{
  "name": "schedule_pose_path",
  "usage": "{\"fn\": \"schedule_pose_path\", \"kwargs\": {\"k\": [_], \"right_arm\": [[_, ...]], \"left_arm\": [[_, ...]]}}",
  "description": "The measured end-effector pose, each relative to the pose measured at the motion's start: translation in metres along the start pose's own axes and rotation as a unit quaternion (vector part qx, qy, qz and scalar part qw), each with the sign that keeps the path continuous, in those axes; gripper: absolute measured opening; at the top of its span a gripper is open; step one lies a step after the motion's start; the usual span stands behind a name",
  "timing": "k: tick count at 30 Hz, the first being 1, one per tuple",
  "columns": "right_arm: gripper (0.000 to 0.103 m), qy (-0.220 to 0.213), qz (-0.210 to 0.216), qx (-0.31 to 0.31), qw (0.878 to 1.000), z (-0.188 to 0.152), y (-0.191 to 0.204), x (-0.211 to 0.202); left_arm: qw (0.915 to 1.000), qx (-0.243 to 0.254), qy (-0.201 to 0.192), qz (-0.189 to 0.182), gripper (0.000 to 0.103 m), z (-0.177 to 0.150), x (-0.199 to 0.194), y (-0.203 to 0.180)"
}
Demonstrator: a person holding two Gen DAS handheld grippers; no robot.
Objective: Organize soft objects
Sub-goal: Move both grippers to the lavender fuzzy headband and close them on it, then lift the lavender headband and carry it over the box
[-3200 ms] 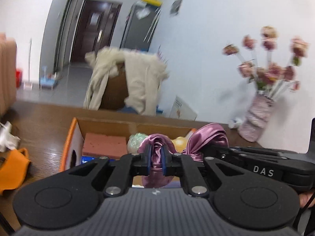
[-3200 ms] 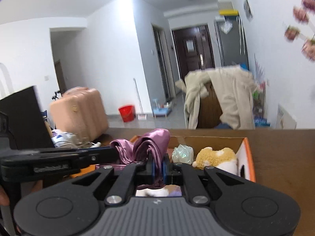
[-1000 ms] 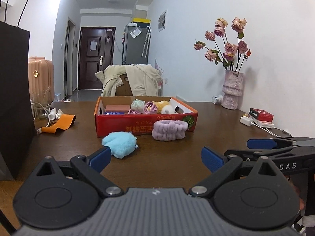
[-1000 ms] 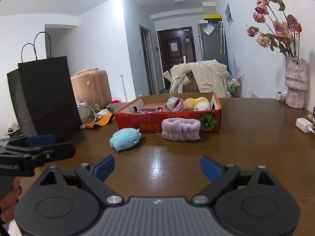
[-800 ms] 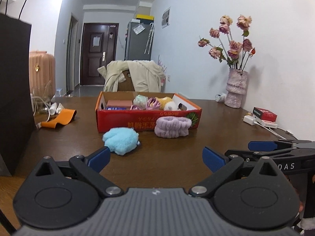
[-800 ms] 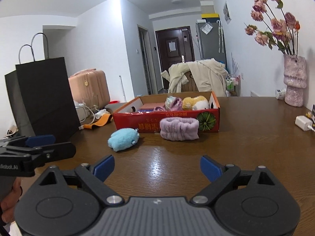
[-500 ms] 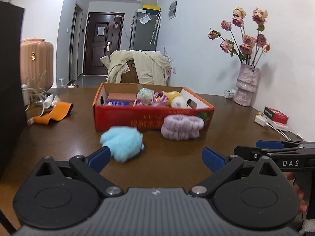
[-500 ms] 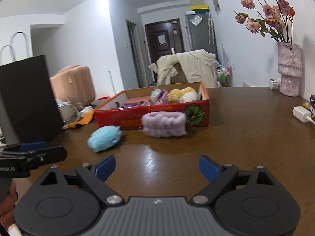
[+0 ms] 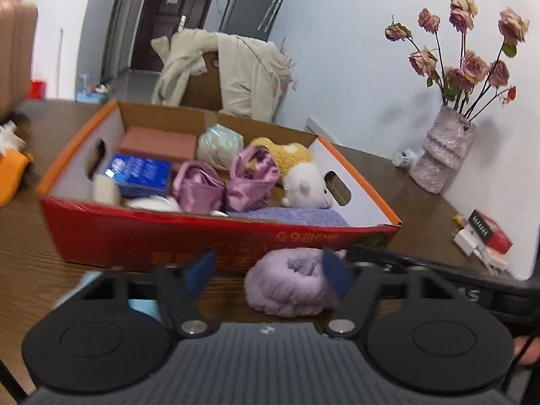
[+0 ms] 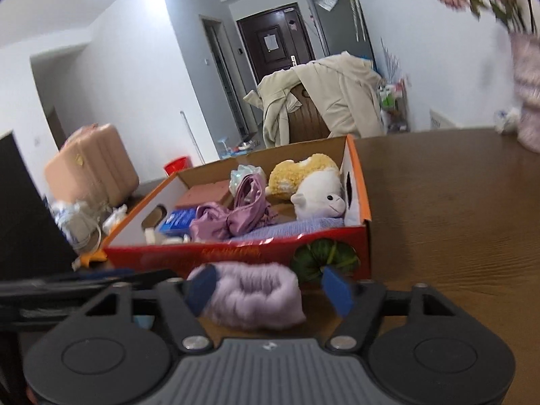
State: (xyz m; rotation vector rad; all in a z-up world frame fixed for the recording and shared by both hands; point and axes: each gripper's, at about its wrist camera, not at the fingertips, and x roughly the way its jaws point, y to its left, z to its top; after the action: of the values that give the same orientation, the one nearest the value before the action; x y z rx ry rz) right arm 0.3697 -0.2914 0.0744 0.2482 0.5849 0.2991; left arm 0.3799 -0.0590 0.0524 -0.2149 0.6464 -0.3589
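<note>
A fluffy lilac headband (image 9: 290, 285) lies on the wooden table just in front of the red cardboard box (image 9: 189, 233). My left gripper (image 9: 266, 271) is open, its right blue pad against the headband's right end. My right gripper (image 10: 268, 288) is open, with the headband (image 10: 256, 298) between its blue pads. The box holds a purple satin scrunchie (image 9: 226, 184), a white and yellow plush (image 9: 300, 175), a lavender cloth (image 9: 290, 217), a blue packet and a pink block. A light blue plush (image 9: 143, 305) peeks out behind my left gripper.
A pink vase of roses (image 9: 442, 155) stands at the right by the wall, with a red packet and white charger (image 9: 486, 239) nearby. An orange item (image 9: 13, 175) lies at the left. A black bag (image 10: 27, 209) stands at the left. A chair with a beige coat (image 9: 222, 74) is behind the table.
Both grippers have moved forward to the box and now straddle the lilac headband. Earlier they released the purple scrunchie into the box and pulled back.
</note>
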Motion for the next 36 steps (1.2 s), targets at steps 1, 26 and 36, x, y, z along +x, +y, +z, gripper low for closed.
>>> {"fn": "schedule_pose_path", "kwargs": {"k": [1, 26, 36], "right_arm": [[0.041, 0.000, 0.007, 0.010, 1.000, -0.002, -0.005, 0.008], [0.014, 0.035, 0.013, -0.002, 0.999, -0.029, -0.009, 0.031], [0.013, -0.014, 0.037, -0.023, 0.999, -0.035, 0.040, -0.047]], "left_arm": [[1.0000, 0.002, 0.003, -0.006, 0.049, -0.003, 0.003, 0.002], [0.9992, 0.020, 0.036, -0.002, 0.014, -0.024, 0.008, 0.002], [0.9971, 0.035, -0.063, -0.023, 0.014, -0.006, -0.099, -0.012]]}}
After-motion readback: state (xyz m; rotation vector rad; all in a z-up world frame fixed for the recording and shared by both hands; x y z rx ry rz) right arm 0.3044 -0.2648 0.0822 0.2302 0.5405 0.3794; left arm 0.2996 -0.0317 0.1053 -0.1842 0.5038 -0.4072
